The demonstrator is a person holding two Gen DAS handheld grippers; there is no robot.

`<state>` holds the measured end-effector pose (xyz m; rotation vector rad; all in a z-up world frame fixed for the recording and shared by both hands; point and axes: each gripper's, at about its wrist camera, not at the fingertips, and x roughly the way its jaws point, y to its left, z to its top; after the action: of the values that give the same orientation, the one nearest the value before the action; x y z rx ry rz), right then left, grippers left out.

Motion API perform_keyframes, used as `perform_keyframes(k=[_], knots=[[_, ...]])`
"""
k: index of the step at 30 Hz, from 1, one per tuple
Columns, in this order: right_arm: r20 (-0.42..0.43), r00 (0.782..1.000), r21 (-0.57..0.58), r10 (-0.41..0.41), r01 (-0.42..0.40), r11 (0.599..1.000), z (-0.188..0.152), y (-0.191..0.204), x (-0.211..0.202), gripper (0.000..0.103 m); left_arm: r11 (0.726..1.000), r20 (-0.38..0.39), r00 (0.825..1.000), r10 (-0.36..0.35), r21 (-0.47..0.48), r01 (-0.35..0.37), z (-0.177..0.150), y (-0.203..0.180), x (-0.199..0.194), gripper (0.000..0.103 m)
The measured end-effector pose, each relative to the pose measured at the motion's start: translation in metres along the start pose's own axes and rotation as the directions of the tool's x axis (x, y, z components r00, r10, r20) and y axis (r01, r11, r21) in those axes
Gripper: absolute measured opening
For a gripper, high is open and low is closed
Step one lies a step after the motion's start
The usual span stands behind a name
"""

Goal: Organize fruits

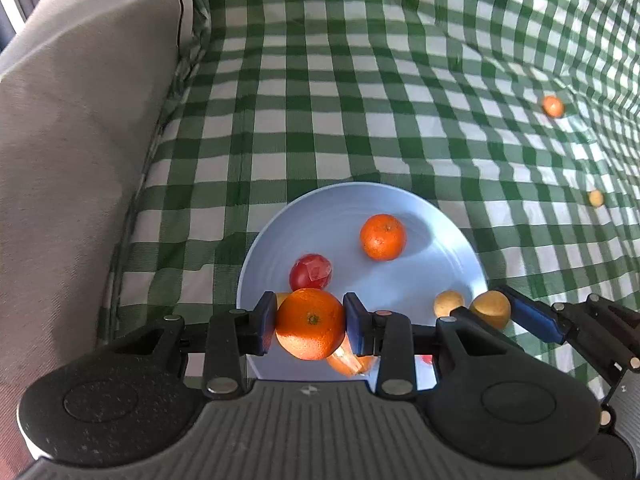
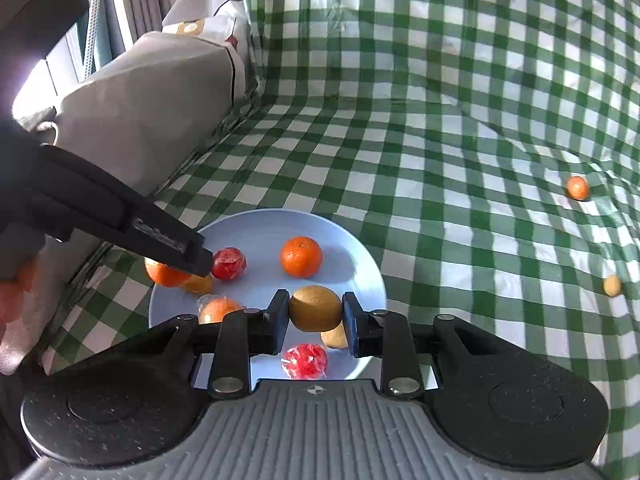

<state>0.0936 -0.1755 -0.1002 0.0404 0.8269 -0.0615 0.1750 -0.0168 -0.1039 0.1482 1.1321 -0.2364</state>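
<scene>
Nearest, the left gripper point(image 1: 311, 322) pinched a large orange point(image 1: 311, 323) between its blue pads, above the near left of the pale blue plate point(image 1: 320, 208). The right gripper point(image 2: 315, 309) clamped a yellow-brown fruit point(image 2: 315, 308) over the plate's near right side. On the plate lay a wrapped red fruit point(image 2: 306, 361) nearest, a small tan fruit point(image 1: 448, 303), another red fruit point(image 1: 311, 271) and, farther, a tangerine point(image 1: 383, 237). Well apart on the green checked cloth point(image 1: 360, 100), far right, sat a small yellow fruit point(image 1: 596, 198) and beyond it a small orange fruit point(image 1: 553, 106). A grey cushion point(image 1: 80, 120) stood at left.
</scene>
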Motion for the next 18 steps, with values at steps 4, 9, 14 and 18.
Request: perform_keyframes(k=[4,9,14,18], knots=[[-0.015,1.000,-0.013,0.001,-0.001,1.000,0.005,0.000,0.015,0.030,1.000,-0.015,1.000,0.003,0.005,-0.003,0.004,-0.002,0.011,0.040],[-0.050,0.999,-0.029,0.016,-0.018,0.999,0.007,0.001,0.029,0.030,1.000,-0.021,1.000,-0.003,0.025,0.004,0.009,-0.006,0.016,0.088],[-0.091,0.995,-0.022,0.028,-0.030,0.999,0.007,0.003,0.023,0.081,1.000,0.001,1.000,0.015,0.021,-0.015,0.004,-0.003,-0.004,0.103],[-0.081,0.997,-0.008,0.013,-0.013,1.000,0.000,0.006,-0.009,0.094,1.000,-0.052,0.998,0.029,-0.003,-0.029,-0.013,0.005,-0.018,0.103]])
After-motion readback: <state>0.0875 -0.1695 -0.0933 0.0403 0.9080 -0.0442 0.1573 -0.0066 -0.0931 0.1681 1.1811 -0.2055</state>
